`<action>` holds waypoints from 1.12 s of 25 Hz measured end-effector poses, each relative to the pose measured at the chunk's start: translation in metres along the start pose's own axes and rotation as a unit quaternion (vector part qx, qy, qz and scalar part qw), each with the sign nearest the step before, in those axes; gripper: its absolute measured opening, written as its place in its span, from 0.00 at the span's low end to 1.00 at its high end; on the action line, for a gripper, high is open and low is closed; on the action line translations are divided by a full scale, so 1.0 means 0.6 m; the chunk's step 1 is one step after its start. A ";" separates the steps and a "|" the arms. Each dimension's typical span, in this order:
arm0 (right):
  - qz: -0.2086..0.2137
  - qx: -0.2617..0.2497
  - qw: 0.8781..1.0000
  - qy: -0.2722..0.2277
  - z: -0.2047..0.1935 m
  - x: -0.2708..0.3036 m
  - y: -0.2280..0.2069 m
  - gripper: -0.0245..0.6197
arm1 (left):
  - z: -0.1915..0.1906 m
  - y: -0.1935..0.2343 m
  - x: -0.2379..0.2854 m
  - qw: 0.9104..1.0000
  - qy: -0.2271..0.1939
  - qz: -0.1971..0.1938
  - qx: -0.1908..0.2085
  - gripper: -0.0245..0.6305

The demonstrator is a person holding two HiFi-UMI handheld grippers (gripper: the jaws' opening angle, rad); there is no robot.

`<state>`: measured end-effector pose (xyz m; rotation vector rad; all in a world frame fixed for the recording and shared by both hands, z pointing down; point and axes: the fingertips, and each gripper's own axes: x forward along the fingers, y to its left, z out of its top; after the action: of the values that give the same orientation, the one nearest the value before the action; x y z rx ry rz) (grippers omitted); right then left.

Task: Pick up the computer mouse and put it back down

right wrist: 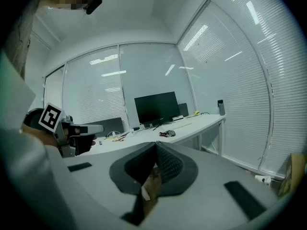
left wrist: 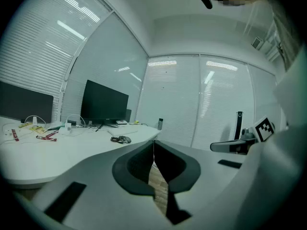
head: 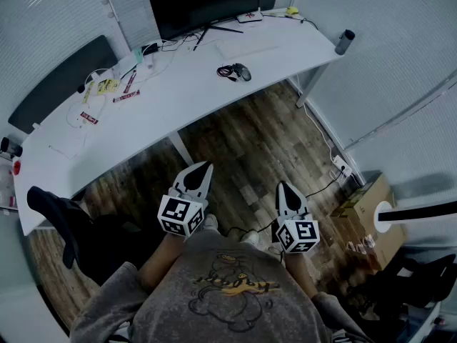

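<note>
The dark computer mouse (head: 243, 71) lies on the white desk (head: 178, 98) with its cable coiled beside it, in front of the monitor. It also shows small and far off in the left gripper view, mouse (left wrist: 123, 139), and in the right gripper view, mouse (right wrist: 170, 133). Both grippers hang over the wooden floor, well short of the desk. My left gripper (head: 206, 166) is shut with its tips together and nothing between them. My right gripper (head: 283, 186) is likewise shut and empty.
A black monitor (head: 203, 4) stands at the back of the desk, with a white keyboard (head: 246, 47) before it. Cables and small packets (head: 107, 86) lie at the desk's left. A dark cup (head: 344, 41) stands at the right end. A cardboard box (head: 365, 209) sits on the floor at right.
</note>
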<state>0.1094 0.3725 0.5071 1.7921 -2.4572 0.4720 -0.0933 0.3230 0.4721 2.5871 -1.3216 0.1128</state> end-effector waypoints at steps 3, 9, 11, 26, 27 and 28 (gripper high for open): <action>0.015 0.003 1.000 -0.011 0.011 0.028 0.014 0.04 | 0.011 0.022 0.011 1.000 -0.007 0.000 0.004 0.07; -0.002 0.001 1.000 -0.016 0.014 0.065 0.029 0.04 | 0.022 0.053 0.034 1.000 -0.008 -0.018 0.018 0.07; -0.017 0.003 1.000 -0.018 0.009 0.073 0.033 0.04 | 0.023 0.064 0.038 0.999 -0.009 -0.028 0.022 0.07; -0.026 0.019 0.999 -0.010 0.008 0.161 0.017 0.04 | 0.028 0.127 0.108 0.999 -0.005 -0.031 0.025 0.07; -0.022 0.018 1.000 -0.011 0.013 0.177 0.009 0.04 | 0.031 0.135 0.118 0.999 -0.007 -0.026 0.023 0.07; -0.017 0.018 1.000 -0.013 0.019 0.195 0.002 0.04 | 0.035 0.144 0.129 1.000 -0.009 -0.020 0.021 0.07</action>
<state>0.0724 0.2620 0.5233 1.8608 -2.4465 0.4961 -0.1184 0.2077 0.4799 2.6537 -1.2854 0.1116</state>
